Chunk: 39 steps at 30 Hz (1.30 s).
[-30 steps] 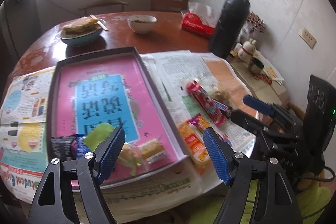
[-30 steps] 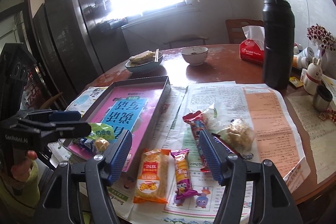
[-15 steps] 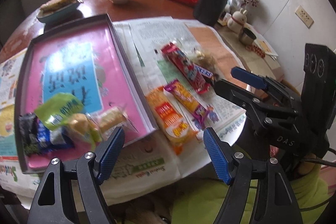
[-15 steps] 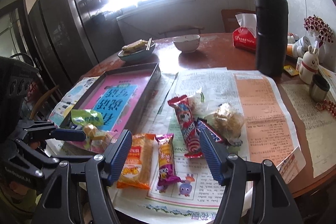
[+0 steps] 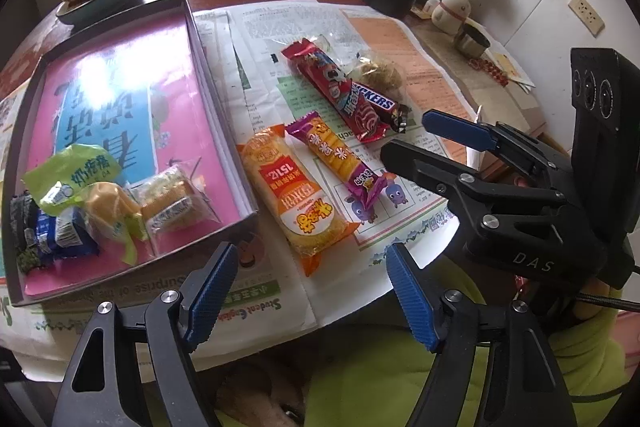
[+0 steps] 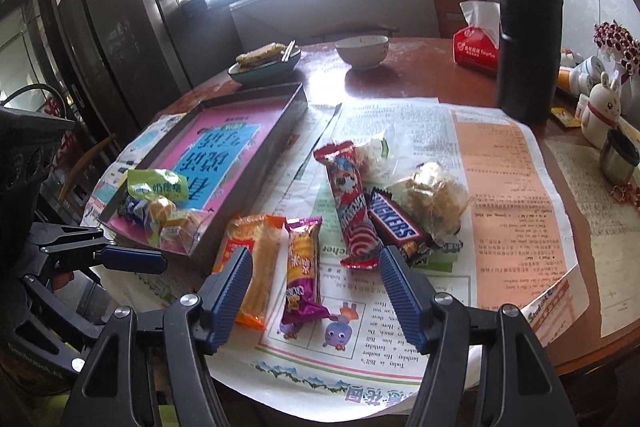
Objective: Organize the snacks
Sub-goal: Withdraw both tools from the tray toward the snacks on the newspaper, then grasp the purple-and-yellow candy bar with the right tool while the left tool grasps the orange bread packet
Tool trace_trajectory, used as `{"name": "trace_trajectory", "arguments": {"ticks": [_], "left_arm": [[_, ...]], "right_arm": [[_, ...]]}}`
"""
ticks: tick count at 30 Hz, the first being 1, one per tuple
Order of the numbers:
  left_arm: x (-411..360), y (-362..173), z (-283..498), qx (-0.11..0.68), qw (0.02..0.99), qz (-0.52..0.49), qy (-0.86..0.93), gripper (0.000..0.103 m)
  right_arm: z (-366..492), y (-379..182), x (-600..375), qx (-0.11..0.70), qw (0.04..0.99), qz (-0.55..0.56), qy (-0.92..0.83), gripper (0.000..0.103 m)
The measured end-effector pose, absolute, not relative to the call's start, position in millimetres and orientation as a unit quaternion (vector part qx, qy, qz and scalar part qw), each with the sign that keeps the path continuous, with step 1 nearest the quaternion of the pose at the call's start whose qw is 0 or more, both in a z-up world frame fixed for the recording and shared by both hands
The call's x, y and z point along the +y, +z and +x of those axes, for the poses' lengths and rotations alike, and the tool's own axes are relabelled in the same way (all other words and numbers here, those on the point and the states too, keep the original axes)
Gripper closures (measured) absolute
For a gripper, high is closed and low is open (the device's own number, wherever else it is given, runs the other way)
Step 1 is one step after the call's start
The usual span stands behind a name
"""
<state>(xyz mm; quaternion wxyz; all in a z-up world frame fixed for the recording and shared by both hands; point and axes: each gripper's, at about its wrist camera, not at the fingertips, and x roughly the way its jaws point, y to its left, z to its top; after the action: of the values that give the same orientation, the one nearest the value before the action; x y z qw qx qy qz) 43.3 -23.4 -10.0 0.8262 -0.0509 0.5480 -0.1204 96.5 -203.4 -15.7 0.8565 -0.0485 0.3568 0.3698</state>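
Both the left gripper [image 5: 310,291] and the right gripper [image 6: 316,297] are hovering with fingers wide apart, holding nothing, above the orange plastic-wrapped biscuit pack [image 5: 294,195] and the purple-ended wafer bar [image 6: 302,271].

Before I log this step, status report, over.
Both grippers, left and right, open, empty. Orange pack and purple pack lie beside tray. Nothing blocking.

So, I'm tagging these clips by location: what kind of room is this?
Probably a home kitchen or dining area: a round wooden table with a bowl and a dish of food, and a tall dark fridge by the window.
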Motion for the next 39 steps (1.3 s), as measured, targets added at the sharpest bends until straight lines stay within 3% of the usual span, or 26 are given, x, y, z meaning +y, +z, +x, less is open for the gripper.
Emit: {"name": "trace_trajectory", "arguments": {"ticks": [12,21,39], "left_arm": [[-28,-17,52,0.553,0.825,-0.052,-0.106,0.026],[-34,-29,65,0.567,0.815,-0.057,-0.103,0.028],[-64,-43,89,0.58,0.807,-0.049,-0.097,0.028]], "right_arm": [[106,-40,-173,0.386,0.815,-0.116,0.416,0.072],[120,-56,-165,0.403,0.803,-0.13,0.419,0.082],[115,-58,-216,0.394,0.818,-0.096,0.408,0.082]]}}
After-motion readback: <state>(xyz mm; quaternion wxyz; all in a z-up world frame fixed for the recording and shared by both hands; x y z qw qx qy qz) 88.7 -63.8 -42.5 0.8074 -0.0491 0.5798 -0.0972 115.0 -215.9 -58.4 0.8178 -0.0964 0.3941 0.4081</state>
